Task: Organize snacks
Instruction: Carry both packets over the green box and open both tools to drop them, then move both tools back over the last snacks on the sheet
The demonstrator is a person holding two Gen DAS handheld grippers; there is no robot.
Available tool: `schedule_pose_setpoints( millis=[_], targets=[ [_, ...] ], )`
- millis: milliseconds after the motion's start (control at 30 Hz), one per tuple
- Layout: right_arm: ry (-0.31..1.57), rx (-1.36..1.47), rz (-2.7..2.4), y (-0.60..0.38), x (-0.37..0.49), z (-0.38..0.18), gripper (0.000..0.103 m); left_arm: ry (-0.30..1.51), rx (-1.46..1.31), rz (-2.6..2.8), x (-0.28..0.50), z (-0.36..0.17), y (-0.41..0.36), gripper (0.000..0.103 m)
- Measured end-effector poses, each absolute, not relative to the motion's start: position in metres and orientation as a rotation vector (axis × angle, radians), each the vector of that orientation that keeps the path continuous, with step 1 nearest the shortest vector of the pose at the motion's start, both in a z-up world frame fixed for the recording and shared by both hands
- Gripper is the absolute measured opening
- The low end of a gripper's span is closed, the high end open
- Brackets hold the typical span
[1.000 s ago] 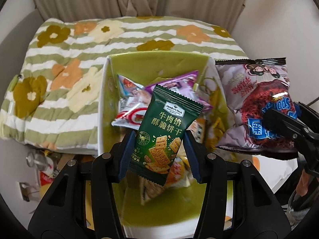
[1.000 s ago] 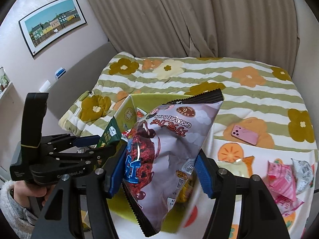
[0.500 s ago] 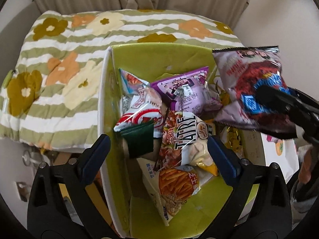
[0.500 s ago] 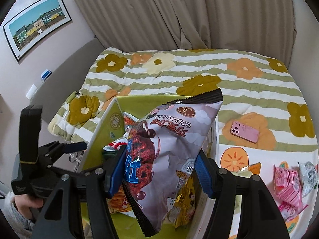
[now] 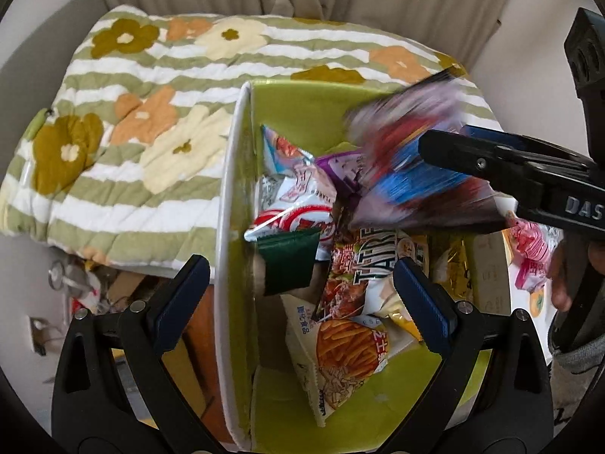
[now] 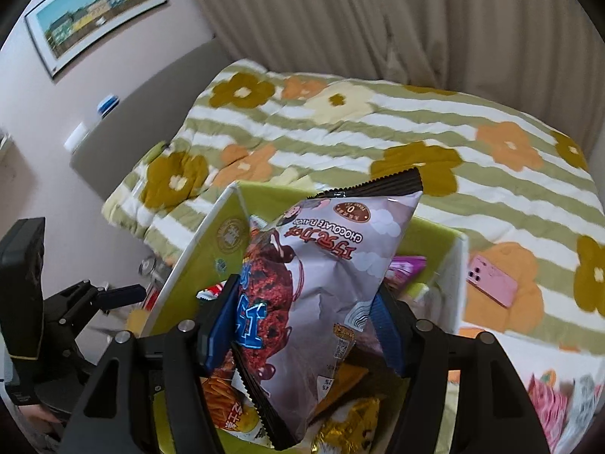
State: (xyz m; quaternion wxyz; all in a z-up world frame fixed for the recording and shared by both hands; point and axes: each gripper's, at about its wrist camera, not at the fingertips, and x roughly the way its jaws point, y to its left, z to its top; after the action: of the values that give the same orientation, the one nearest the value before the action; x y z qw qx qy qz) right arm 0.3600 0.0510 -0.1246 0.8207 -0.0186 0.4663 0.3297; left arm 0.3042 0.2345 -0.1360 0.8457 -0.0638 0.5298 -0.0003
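An open green box (image 5: pixel 227 189) stands on the bed with several snack packs inside. A dark green cracker packet (image 5: pixel 289 265) lies loose in it by the left wall. My left gripper (image 5: pixel 302 299) hangs open and wide above the box with nothing between its fingers. From the right, my right gripper (image 6: pixel 304 321) reaches over the box (image 6: pixel 196 242). It carries a purple chocolate snack bag (image 6: pixel 332 265), which looks blurred in the left wrist view (image 5: pixel 408 159). Its jaws are opening, and the bag still sits between the blue pads and touches them.
A flowered striped quilt (image 6: pixel 378 132) covers the bed. A pink phone (image 6: pixel 491 282) and pink snack packs (image 6: pixel 548 405) lie on it right of the box. Inside the box are a Tatre bag (image 5: pixel 363 276) and a fries packet (image 5: pixel 340 348). Floor clutter shows left of the bed.
My left gripper opened and the green cracker packet dropped into the box. My right gripper carried the chocolate bag leftward until it hung over the box.
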Motion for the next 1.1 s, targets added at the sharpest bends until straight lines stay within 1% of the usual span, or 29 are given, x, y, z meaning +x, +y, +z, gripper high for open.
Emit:
schedule_pose_setpoints(
  millis=[33,67,100,367,767,1100],
  targets=[
    [1.003,-0.033,0.709,0.052,0.361,-0.128,0.077,1.128,-0.141,-0.002,0.303,-0.139,0.234,0.097],
    [1.009,-0.029,0.712,0.051,0.361,-0.130,0.091,1.136,-0.146,-0.005,0.303,-0.142,0.233,0.097],
    [1.009,-0.030,0.712,0.051,0.359,-0.132,0.096,1.132,-0.128,0.008,0.300,-0.143,0.231,0.097],
    [0.984,-0.067,0.679,0.042,0.337,-0.131,0.097,1.121,-0.117,-0.009,0.288,-0.138,0.224,0.097],
    [0.920,-0.018,0.630,0.026,0.293,-0.093,0.097,1.048,-0.083,-0.055,0.252,-0.101,0.215,0.097],
    [0.852,0.016,0.515,-0.011,0.245,-0.064,0.097,1.010,-0.035,-0.148,0.235,-0.083,0.179,0.097]
  ],
)
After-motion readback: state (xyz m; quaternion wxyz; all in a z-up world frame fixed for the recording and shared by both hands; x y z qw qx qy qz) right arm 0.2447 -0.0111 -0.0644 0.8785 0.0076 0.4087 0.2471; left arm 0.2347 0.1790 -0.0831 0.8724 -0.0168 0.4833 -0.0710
